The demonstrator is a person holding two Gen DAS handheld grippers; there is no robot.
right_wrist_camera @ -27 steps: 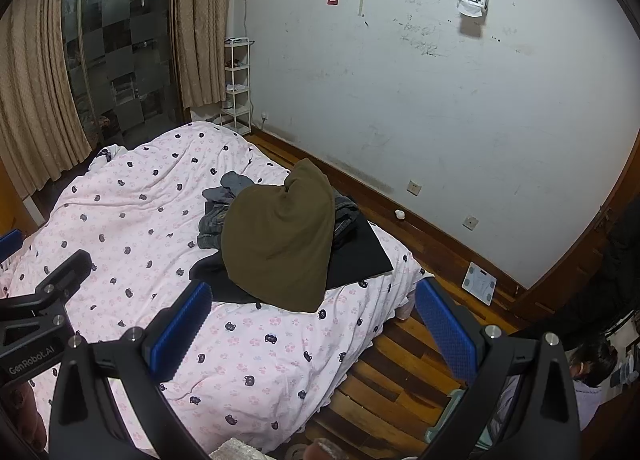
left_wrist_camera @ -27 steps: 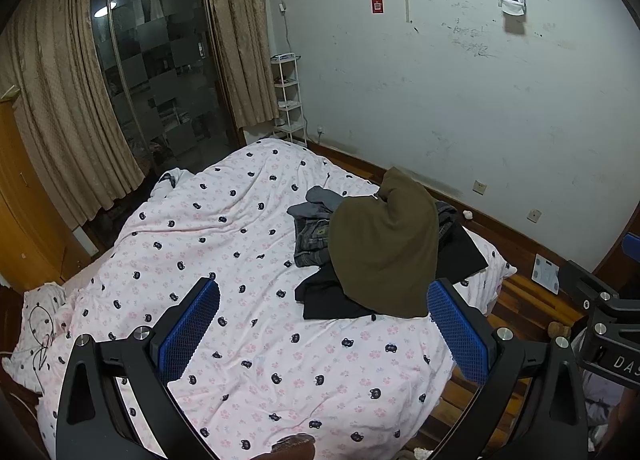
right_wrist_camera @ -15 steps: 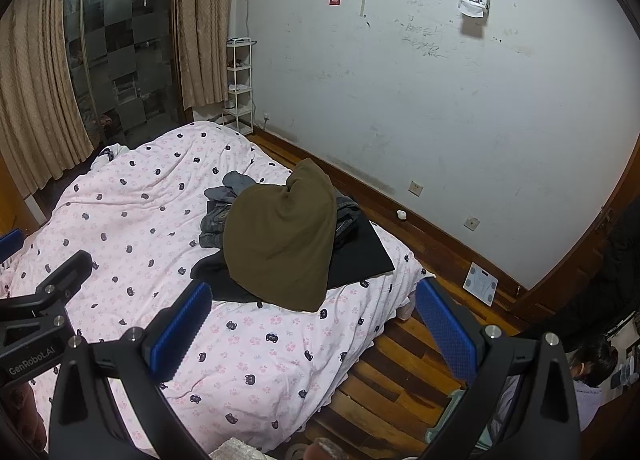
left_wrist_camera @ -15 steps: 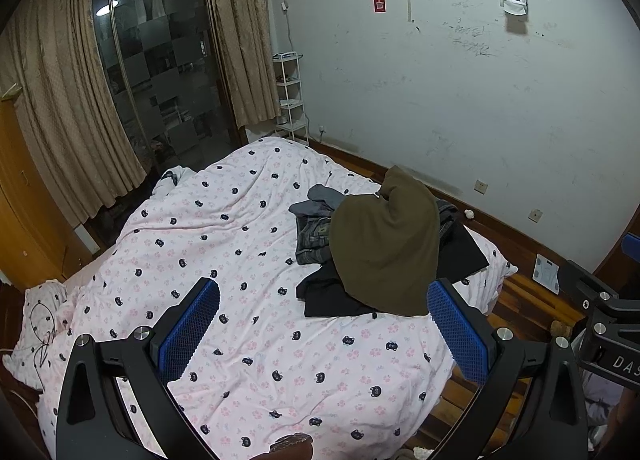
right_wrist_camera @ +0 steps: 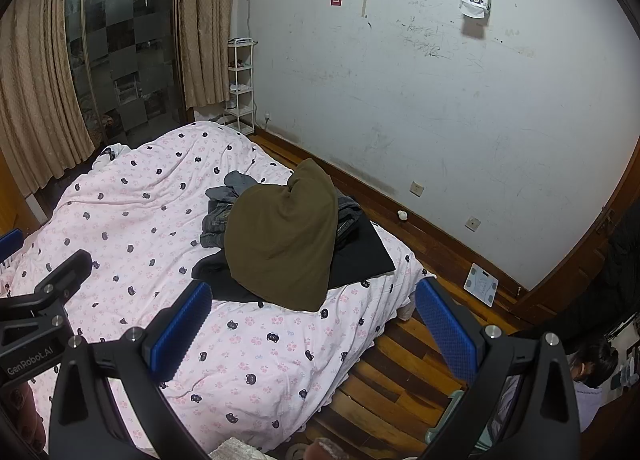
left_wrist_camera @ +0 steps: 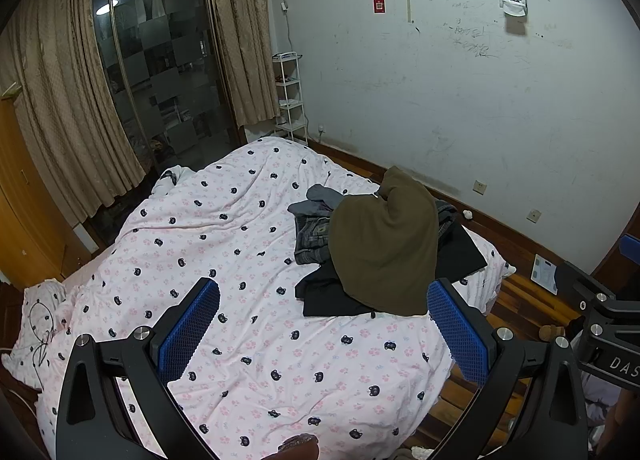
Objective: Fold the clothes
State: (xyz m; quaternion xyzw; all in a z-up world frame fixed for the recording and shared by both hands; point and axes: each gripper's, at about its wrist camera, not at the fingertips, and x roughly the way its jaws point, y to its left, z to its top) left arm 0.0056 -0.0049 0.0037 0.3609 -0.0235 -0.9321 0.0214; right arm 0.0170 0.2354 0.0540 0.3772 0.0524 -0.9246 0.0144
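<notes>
Pale, scuffed walls point(left_wrist_camera: 440, 100) and brown curtains point(left_wrist_camera: 68, 108) around a dark glass door point(left_wrist_camera: 160, 72) close in a bedroom with a wooden floor point(right_wrist_camera: 400, 360). Most of the room is taken by a bed under a white quilt point(left_wrist_camera: 224, 236) printed with small black bear faces and pink paw marks; the quilt is rumpled.

On the far right part of the bed, near the edge beside the wall, lies a loose pile of clothes point(left_wrist_camera: 380, 248). On top is an olive-brown garment point(right_wrist_camera: 284, 236), draped in a broad mound with a peak at its far end and a rounded hem toward the camera. Under it a black garment point(right_wrist_camera: 360, 256) lies spread flat, sticking out on both sides. Blue jeans point(left_wrist_camera: 312, 240) lie bunched at the left of the pile, and a grey piece point(left_wrist_camera: 320, 196) is crumpled at its far side. Nothing in the pile is folded neatly.

Both tools hang above the near end of the bed, angled down, well apart from the clothes. The left gripper point(left_wrist_camera: 324, 328) has its blue-padded jaws spread wide with only quilt seen between them. The right gripper point(right_wrist_camera: 312, 324) is likewise spread wide and grasps nothing, with the bed's corner and the floor behind it. A white shelf rack point(left_wrist_camera: 290, 96) stands in the corner, and a bathroom scale point(right_wrist_camera: 482, 284) lies on the floor by the wall.
</notes>
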